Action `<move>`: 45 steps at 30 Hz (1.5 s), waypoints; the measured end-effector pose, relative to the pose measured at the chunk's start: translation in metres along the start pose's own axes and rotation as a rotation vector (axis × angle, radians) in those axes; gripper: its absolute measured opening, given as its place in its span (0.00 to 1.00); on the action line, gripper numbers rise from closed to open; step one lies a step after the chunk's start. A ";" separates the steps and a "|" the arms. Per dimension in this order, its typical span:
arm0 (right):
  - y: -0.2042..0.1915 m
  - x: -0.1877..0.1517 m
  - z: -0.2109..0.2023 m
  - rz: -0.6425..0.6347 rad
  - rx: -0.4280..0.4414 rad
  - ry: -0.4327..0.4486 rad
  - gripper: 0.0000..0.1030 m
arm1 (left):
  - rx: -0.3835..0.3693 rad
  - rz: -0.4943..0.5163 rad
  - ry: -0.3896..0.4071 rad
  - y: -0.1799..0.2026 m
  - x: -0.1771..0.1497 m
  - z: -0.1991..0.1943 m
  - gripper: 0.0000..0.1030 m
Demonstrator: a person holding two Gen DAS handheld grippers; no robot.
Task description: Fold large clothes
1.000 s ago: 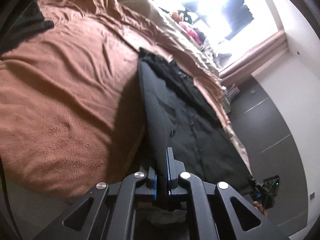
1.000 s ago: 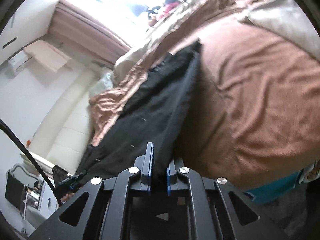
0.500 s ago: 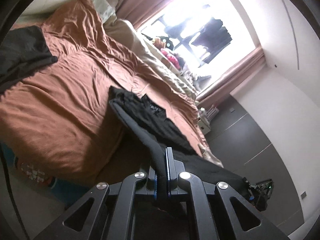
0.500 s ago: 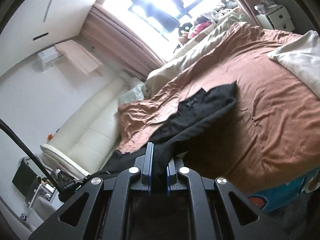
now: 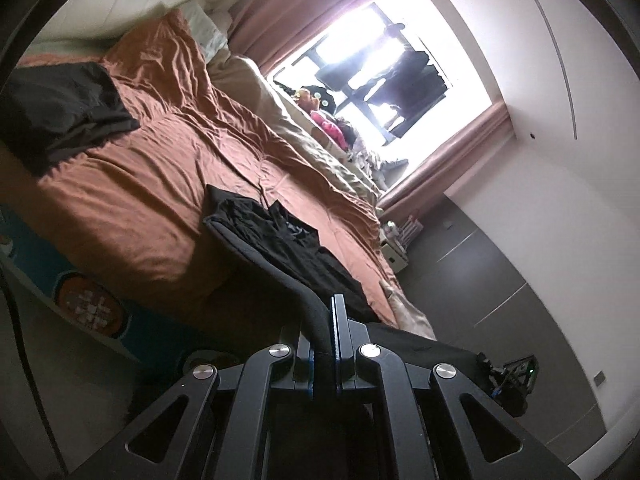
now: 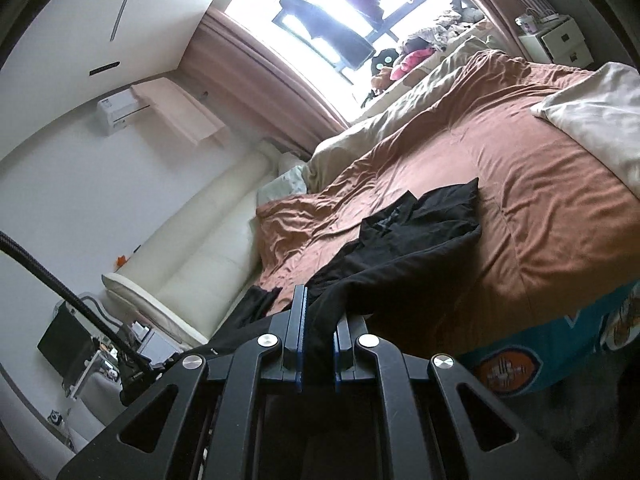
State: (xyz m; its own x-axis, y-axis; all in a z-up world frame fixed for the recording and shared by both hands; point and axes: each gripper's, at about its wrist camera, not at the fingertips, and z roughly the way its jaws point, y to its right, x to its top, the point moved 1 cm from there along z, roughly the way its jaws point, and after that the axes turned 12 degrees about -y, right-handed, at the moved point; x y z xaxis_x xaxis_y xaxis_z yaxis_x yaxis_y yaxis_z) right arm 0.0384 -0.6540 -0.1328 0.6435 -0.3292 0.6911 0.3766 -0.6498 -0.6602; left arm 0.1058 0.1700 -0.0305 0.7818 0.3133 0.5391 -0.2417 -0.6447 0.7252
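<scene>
left gripper (image 5: 329, 322): black angular frame, triangular cut-outs, silver round screws, blue-edged pads | right gripper (image 6: 316, 330): same build | black braided cable (image 6: 48, 276) at left edge

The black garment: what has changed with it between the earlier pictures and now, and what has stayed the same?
Both hand-held grippers drew back from the bed, pulling the black garment toward the near edge; it now looks smaller and farther off, with more of the brown cover, the window and the bed's side in view. Unchanged: the left hand-held gripper and right hand-held gripper stay shut on the fabric; the dark clothing near the headboard lies as before.
</scene>
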 end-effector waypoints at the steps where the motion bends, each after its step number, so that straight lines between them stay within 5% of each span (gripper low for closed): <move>1: -0.002 -0.004 -0.003 0.003 -0.001 0.000 0.06 | 0.000 0.003 0.000 0.000 -0.003 -0.001 0.06; 17: 0.010 -0.005 -0.013 0.044 0.032 0.076 0.06 | -0.037 0.009 0.037 0.000 0.020 0.008 0.06; 29: 0.023 0.070 0.036 0.052 0.083 0.149 0.06 | -0.044 0.045 0.085 0.013 0.100 0.044 0.07; 45: 0.055 0.162 0.140 0.115 0.012 0.127 0.07 | 0.033 0.040 0.023 -0.017 0.214 0.152 0.07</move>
State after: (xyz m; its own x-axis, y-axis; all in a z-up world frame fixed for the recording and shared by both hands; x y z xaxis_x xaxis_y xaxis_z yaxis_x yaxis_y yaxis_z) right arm 0.2570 -0.6470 -0.0985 0.5936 -0.4853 0.6420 0.3135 -0.5953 -0.7399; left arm 0.3645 0.1422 0.0080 0.7583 0.3029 0.5772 -0.2526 -0.6798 0.6886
